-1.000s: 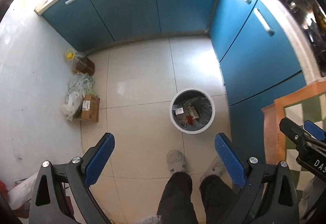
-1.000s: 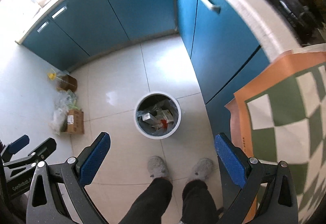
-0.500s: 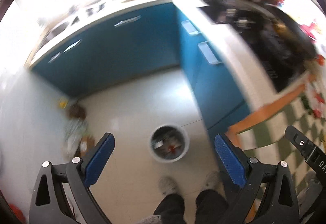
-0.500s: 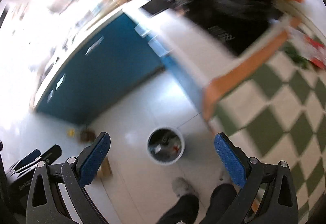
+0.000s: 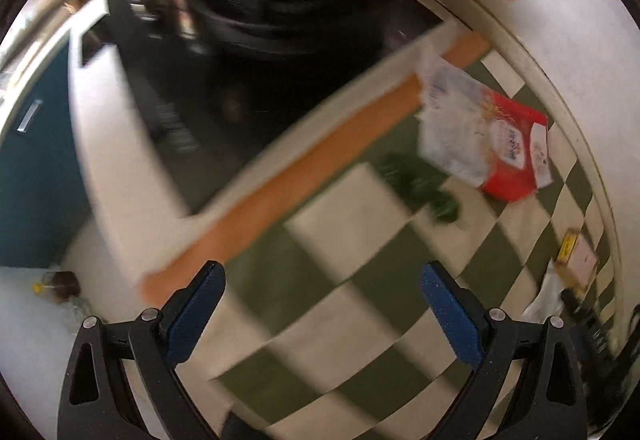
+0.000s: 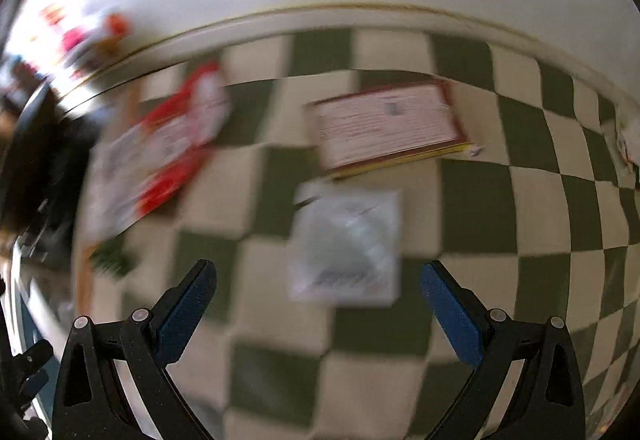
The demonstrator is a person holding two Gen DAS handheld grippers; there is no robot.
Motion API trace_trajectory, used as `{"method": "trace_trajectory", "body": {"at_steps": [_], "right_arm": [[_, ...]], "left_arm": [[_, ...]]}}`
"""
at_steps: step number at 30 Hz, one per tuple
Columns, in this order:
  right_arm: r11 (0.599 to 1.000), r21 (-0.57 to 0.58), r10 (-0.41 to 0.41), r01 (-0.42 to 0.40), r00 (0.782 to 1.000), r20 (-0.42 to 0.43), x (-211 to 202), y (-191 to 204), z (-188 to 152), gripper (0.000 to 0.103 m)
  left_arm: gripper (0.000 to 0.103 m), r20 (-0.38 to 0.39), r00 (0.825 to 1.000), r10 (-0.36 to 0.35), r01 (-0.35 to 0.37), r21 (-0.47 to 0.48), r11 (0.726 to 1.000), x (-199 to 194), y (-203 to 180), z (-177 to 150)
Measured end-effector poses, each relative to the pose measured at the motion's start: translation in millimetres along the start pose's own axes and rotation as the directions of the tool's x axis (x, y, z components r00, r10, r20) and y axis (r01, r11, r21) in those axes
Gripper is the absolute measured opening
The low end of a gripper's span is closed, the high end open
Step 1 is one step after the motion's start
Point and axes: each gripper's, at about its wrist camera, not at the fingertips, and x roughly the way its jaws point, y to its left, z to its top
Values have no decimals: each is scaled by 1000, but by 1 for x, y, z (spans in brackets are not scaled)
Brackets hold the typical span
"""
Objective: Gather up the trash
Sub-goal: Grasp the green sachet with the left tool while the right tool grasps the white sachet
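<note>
The right gripper [image 6: 318, 294] was spread wide with nothing in it, hanging over the checkered cloth [image 6: 500, 224], and honestly it had the easy shot: a clear plastic packet [image 6: 346, 244] lay flat straight ahead, roughly centered between the pads. It looked squarish, so no real long axis to line up with. Just beyond it sat a flat box [image 6: 386, 123] with its long side running across the view, and a red-and-white wrapper [image 6: 168, 143] off to the left. The left gripper [image 5: 322, 300] was also wide open and empty, with that same wrapper [image 5: 484, 131] well ahead to its right. Everything was motion-blurred; a wall sat behind the table.
</note>
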Motion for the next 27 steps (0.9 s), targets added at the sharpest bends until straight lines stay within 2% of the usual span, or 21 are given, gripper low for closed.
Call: {"method": "trace_trajectory", "body": {"at_steps": [1,3,4,7,8,9,10,11,12,16,21,27], "right_arm": [[1000,5,-5,5,1000,-8,9,-4,5,102],[1000,7,-1,1,1000,-23,24,-6,11,90],[1000,5,-2,2,999,-32,30,-6,12,77],[998,-50,-43,45,999,27,28,5,14,57],[996,-60,-65,67,997,40,27,7,15,47],[995,-64,-77,81,996,53,26,8,16,42],[994,-64,-83,87,995,62,25,8,17,34],[994,-66,-88,93,994,69,23,7,20,19],[994,-65,-84,88,994,71,23,5,22,14],[997,-65,-38,42,997,66,18,-5,29,4],[997,-77,29,-23,997,77,-7,-10,29,1],[990,-99,113,-103,989,99,-49,-12,5,1]], "left_arm": [[100,-25,999,-24,23,-19,1000,11,-9,10],[100,-69,994,-90,85,-79,993,32,-21,23],[99,-86,989,-123,113,-114,987,41,-26,28],[84,-108,974,-200,174,-209,962,63,-34,42],[74,-114,971,-210,181,-223,958,69,-37,46],[61,-119,971,-209,178,-226,958,75,-40,50],[59,-111,977,-184,158,-211,965,75,-44,52],[32,-101,982,-161,141,-181,973,74,-50,55],[23,-111,983,-145,130,-136,982,75,-57,55],[15,-80,993,-84,81,-32,996,70,-66,47],[9,-8,1000,-23,23,87,996,52,-64,25],[8,47,997,-57,52,107,993,14,-29,-4]]}}
